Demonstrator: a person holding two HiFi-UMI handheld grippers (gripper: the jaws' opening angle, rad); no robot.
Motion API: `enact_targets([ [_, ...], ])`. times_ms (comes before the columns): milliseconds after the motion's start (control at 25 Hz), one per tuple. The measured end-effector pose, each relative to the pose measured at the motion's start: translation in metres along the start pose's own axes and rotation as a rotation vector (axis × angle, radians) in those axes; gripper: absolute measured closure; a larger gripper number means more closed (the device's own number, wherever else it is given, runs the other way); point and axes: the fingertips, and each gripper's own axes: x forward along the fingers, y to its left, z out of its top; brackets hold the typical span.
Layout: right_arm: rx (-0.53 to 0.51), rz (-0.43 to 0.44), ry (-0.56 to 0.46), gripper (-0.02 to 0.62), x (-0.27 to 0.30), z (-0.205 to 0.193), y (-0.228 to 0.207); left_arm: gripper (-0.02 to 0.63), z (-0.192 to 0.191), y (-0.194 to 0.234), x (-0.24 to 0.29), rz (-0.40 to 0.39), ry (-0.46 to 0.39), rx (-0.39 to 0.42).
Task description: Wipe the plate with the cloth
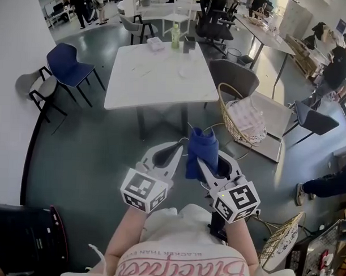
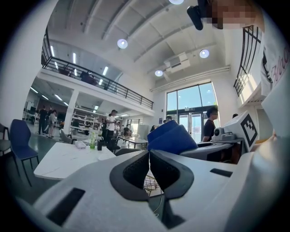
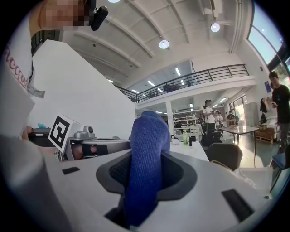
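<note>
The wipe itself has not begun; this looks like the approach, with the cloth (image 1: 202, 148) already in hand and the white table (image 1: 147, 77) ahead of the person, well apart from both tools. The right gripper (image 1: 199, 164) is clamped on the blue cloth, which stands up between its pads in a thick fold and hangs below them. The left gripper (image 2: 149, 153) has its jaws pressed together with nothing between them. Both are held side by side in front of the person's torso on the near side of the table, pointing roughly level toward it, their tips angled in so that the left tips sit just beside the cloth. On the table's far edge stand a green bottle (image 1: 175, 35) and a few small items. No plate can be picked out there with any certainty. The next move, I judge, calls for closing the gap to the table, finding the plate, steadying it with the free left tool, and bringing the cloth flat onto its surface.
</note>
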Motion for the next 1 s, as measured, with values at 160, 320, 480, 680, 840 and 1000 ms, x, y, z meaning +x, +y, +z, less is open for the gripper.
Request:
enact_targets([
  [160,0.008,-0.005,0.024,0.472,0.015,-0.008,-0.006,0.601,-0.011,0.017,0.004,0.012,0.008,-0.031],
  [320,0.026,-0.01,0.03,0.471,0.03,-0.01,-0.017,0.601,-0.015,0.032,0.014,0.024,0.009,-0.038],
  [480,0.036,-0.003,0.025,0.472,0.05,-0.009,-0.032,0.601,-0.016,0.051,0.03,0.039,0.023,-0.032],
  [680,0.05,0.017,0.027,0.472,0.081,-0.008,-0.056,0.601,-0.018,0.074,0.058,0.038,0.045,-0.062],
  [840,0.057,0.038,0.03,0.471,0.11,-0.009,-0.08,0.601,-0.021,0.095,0.086,0.042,0.049,-0.092],
  [1000,0.055,0.054,0.034,0.471,0.139,-0.003,-0.114,0.601,-0.024,0.12,0.124,0.068,0.079,-0.095],
])
